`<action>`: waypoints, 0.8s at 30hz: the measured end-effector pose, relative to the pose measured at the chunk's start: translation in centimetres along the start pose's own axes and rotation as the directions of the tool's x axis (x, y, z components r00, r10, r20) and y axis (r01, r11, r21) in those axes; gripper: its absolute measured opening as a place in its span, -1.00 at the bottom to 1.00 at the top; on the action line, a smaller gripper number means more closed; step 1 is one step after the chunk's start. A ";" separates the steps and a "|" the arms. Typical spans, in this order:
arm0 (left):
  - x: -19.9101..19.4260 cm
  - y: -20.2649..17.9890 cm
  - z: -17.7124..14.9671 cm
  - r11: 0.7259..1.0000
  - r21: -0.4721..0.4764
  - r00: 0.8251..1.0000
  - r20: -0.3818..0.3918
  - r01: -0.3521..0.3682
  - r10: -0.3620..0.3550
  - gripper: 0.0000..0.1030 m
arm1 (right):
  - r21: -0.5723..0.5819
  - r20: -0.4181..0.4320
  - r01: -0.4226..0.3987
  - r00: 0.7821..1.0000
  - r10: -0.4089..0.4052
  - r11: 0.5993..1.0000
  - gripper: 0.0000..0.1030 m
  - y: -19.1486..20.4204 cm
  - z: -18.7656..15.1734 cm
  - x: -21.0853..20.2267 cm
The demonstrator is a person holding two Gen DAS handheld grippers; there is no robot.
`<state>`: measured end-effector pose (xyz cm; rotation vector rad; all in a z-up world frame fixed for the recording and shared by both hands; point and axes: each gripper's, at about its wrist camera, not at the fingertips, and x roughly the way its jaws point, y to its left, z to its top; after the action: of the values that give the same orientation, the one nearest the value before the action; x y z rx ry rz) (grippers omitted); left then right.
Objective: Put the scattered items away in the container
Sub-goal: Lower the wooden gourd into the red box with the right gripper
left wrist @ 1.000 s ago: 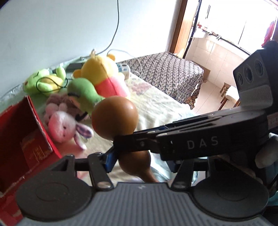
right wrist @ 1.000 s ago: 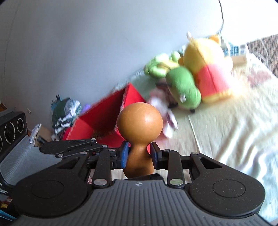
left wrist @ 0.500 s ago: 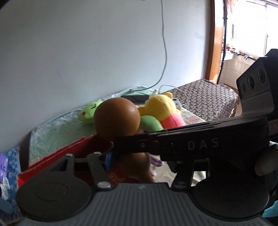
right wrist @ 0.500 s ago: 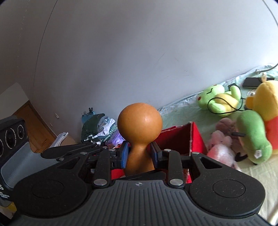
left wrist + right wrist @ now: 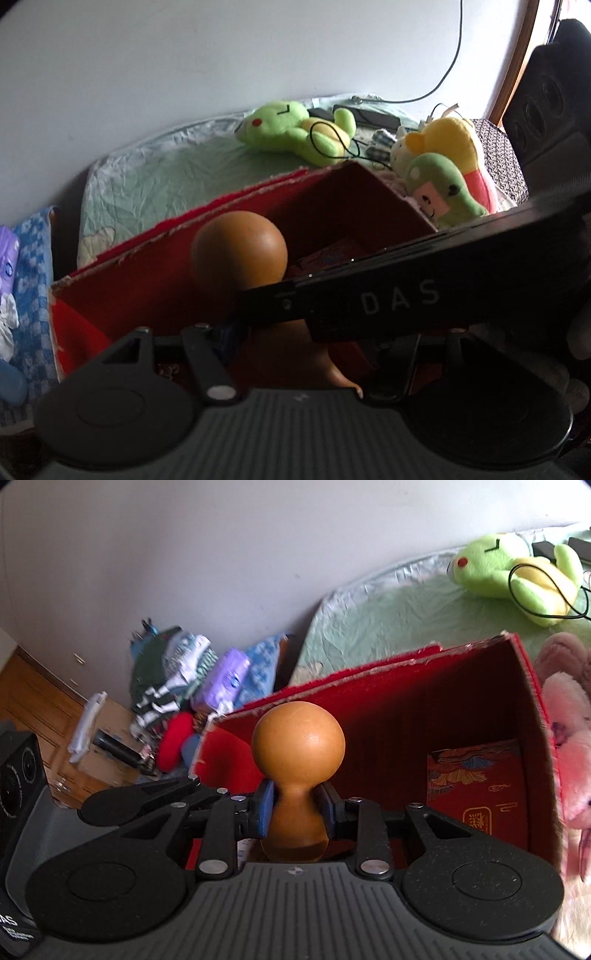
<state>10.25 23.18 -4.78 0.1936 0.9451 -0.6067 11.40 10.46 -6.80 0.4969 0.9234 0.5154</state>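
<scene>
A brown wooden gourd stands upright with my right gripper shut on its narrow neck, blue pads on both sides. In the left wrist view the gourd hangs over the open red box. My left gripper sits round the lower bulb, its left blue pad against it. Its right finger is hidden behind the right gripper's black side plate. Inside the red box lies a red patterned packet.
A green frog plush with a black cable over it lies behind the box. To the right are a yellow bear plush, a small green plush and a pink rabbit plush. Clothes pile up left of the bed.
Both grippers carried the gourd leftward, from over the bed beside the plush toys to above the red box. The grip on the neck looks unchanged.
</scene>
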 end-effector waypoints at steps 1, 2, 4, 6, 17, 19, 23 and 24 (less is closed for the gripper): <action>0.6 0.6 0.2 1.000 -0.011 1.000 -0.025 0.009 -0.009 0.22 | 0.006 -0.021 0.011 1.000 -0.011 1.000 -0.41 0.0 0.2 0.7; 1.2 1.0 0.3 1.000 -0.020 0.999 -0.050 0.016 -0.017 0.22 | 0.012 -0.041 0.020 0.999 -0.020 1.000 -0.41 -0.2 0.4 1.4; 2.3 1.8 0.5 0.999 -0.028 0.995 -0.100 0.023 -0.026 0.20 | 0.023 -0.082 0.041 0.996 -0.039 0.999 -0.42 -0.6 0.9 2.8; 3.3 2.3 0.4 0.999 -0.023 0.989 -0.143 0.024 -0.027 0.17 | 0.019 -0.120 0.065 0.991 -0.063 0.998 -0.42 -0.6 1.1 4.0; 6.4 3.4 0.2 0.999 -0.054 0.948 -0.317 0.005 -0.022 0.26 | 0.081 -0.274 0.131 0.956 -0.105 0.988 -0.42 -1.9 1.4 6.9; 6.7 3.5 0.2 0.998 -0.062 0.942 -0.336 -0.003 -0.018 0.27 | 0.096 -0.298 0.140 0.949 -0.105 0.986 -0.42 -2.2 1.3 7.1; 6.9 3.7 0.1 0.996 -0.074 0.938 -0.347 -0.041 0.013 0.40 | 0.116 -0.350 0.156 0.931 -0.106 0.981 -0.42 -2.5 1.1 7.6; 6.9 3.8 0.1 0.995 -0.080 0.938 -0.347 -0.052 0.021 0.46 | 0.118 -0.360 0.155 0.927 -0.103 0.981 -0.42 -2.6 1.1 7.6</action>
<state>15.46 23.52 -10.73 0.2436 1.3041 -0.5033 16.66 12.94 -12.48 0.4778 1.3368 0.4257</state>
